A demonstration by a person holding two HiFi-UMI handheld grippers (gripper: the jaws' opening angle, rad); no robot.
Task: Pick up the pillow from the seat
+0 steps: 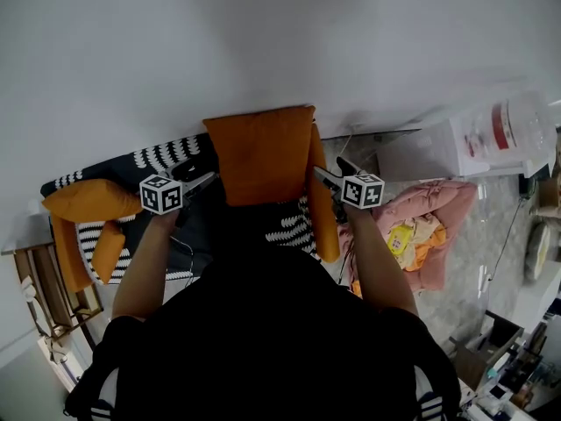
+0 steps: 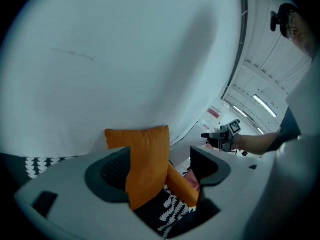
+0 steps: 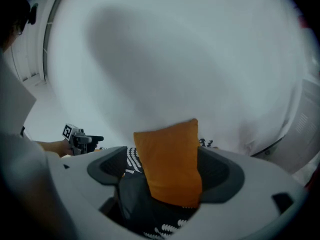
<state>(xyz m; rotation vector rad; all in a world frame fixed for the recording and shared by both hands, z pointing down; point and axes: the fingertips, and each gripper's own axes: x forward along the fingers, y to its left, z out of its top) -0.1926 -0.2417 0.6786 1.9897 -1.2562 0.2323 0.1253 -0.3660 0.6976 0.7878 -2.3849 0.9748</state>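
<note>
An orange square pillow [image 1: 263, 152] stands upright against the white wall, on a seat with a black-and-white patterned cover [image 1: 289, 228]. My left gripper [image 1: 200, 183] is just off the pillow's left edge and my right gripper [image 1: 326, 178] just off its right edge. Both are open and hold nothing. In the left gripper view the pillow [image 2: 147, 159] shows in the gap of the left gripper [image 2: 160, 171], apart from both jaws, and the right gripper [image 2: 220, 134] appears beyond. In the right gripper view the pillow [image 3: 170, 159] fills the gap of the right gripper [image 3: 165, 169], with the left gripper [image 3: 82, 138] at left.
A long orange cushion [image 1: 323, 202] lies along the seat's right side, and more orange cushions [image 1: 88, 200] sit at its left end. A pink quilt [image 1: 434, 222] lies on the floor to the right, by a white box [image 1: 491, 139]. A wooden frame [image 1: 39, 288] stands at far left.
</note>
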